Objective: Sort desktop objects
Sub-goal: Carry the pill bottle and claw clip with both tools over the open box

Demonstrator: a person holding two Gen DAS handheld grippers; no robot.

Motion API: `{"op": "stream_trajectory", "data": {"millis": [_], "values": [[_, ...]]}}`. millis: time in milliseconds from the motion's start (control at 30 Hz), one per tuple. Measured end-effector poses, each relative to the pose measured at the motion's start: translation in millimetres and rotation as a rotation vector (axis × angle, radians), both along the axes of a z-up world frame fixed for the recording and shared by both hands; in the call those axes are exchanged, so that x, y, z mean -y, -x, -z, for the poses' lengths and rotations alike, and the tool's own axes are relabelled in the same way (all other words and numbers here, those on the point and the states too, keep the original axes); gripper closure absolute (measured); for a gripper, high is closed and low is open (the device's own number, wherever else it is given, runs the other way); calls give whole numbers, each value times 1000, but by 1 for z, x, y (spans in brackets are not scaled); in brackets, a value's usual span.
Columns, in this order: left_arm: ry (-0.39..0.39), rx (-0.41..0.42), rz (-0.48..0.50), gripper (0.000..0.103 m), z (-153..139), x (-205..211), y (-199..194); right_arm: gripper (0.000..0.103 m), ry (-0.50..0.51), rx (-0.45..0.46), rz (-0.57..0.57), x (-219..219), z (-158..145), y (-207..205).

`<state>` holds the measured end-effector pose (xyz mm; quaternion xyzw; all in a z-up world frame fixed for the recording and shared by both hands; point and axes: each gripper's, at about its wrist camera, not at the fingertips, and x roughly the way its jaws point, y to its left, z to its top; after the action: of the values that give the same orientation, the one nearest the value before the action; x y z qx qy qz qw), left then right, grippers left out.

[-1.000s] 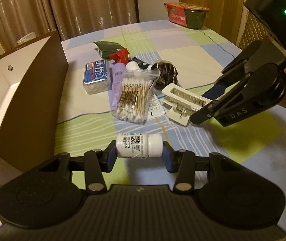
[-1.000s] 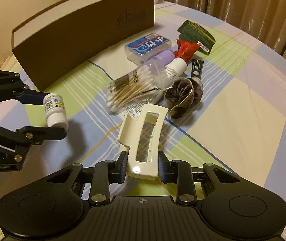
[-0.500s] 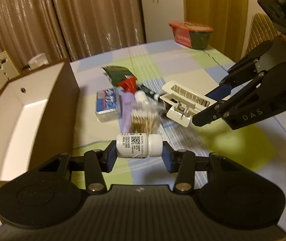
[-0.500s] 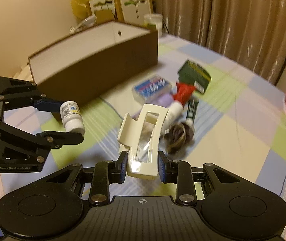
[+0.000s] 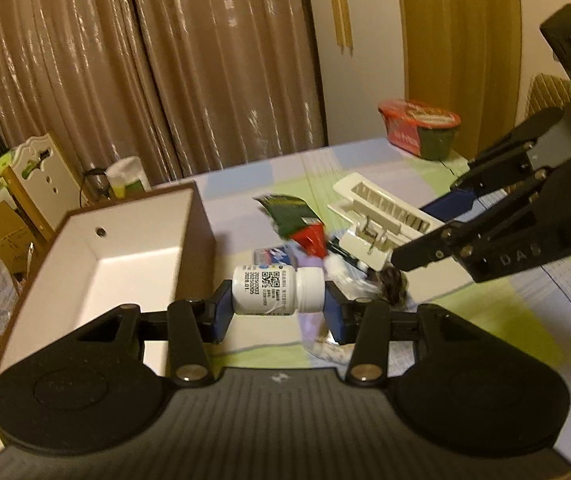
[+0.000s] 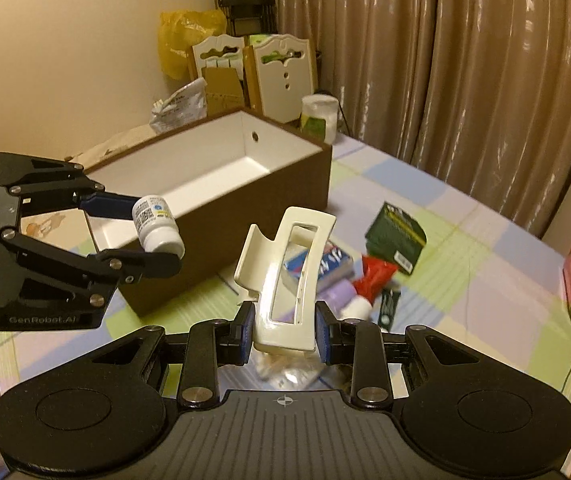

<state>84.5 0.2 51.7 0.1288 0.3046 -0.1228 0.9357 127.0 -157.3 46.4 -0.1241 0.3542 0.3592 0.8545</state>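
Note:
My left gripper (image 5: 276, 309) is shut on a small white pill bottle (image 5: 277, 290), held sideways above the table; the same bottle (image 6: 158, 230) shows at the left of the right wrist view. My right gripper (image 6: 284, 332) is shut on a cream hair claw clip (image 6: 290, 280), also seen as the clip (image 5: 381, 216) in the left wrist view. Both hang in the air to the right of an open brown box with a white inside (image 5: 133, 240), which is empty as far as I see.
On the checked tablecloth (image 6: 465, 280) lie a green packet (image 6: 397, 232), a blue tissue pack (image 6: 321, 264), a purple tube with a red cap (image 6: 365, 284), cotton swabs and a dark scrunchie (image 5: 395, 280). A red noodle bowl (image 5: 421, 128) stands far right. Curtains hang behind.
Both grippers have risen well above the table with the bottle and the clip still held. The views now tilt up, showing the box's inside and the curtains.

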Motion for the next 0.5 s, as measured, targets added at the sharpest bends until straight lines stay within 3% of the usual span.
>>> {"op": "stream_trajectory", "data": {"millis": [267, 500], "values": [[6, 26, 41, 62, -19, -66, -15, 73, 7, 33, 58, -62, -16, 3], [-1, 0, 3, 62, -22, -135, -32, 73, 2, 35, 53, -132, -20, -9]]}}
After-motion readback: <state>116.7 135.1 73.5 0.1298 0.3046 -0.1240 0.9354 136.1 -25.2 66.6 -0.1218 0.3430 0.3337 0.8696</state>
